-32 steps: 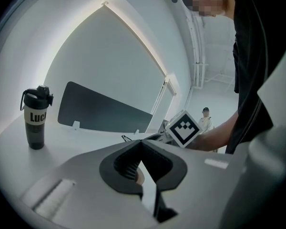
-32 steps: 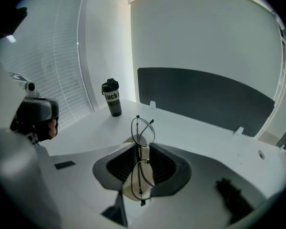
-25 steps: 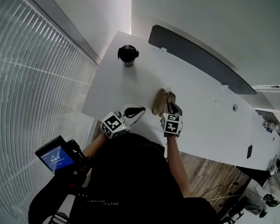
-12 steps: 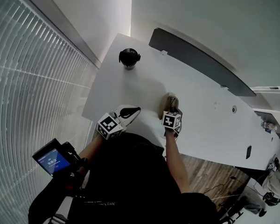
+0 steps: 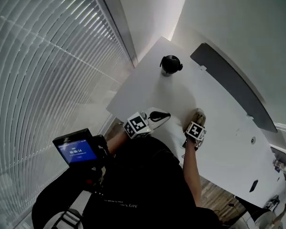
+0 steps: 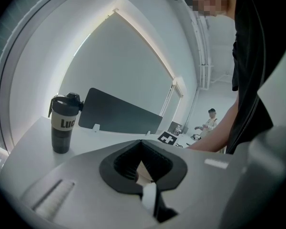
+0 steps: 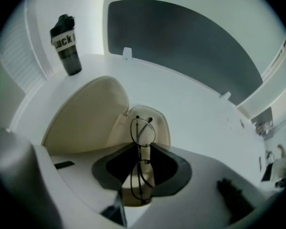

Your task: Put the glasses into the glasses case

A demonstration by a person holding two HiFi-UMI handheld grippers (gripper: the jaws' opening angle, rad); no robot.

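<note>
R tongs (image 7: 142,175) pinching glasses (image 7: 142,132) over open case (image 7: 86,113) | L tongs (image 6: 150,194) pressed together

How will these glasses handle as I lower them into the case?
The glasses look thin and wire-framed, so probably light, springy and easily bent. The right hand-held gripper pinches them near one lens, so they may pivot or slip.

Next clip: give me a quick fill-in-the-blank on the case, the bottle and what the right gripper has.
1. The right gripper is shut on the ____.
2. The beige glasses case lies with its lid ____.
3. The dark bottle stands ____ on the white table.
Missing words: glasses; open; upright.
</note>
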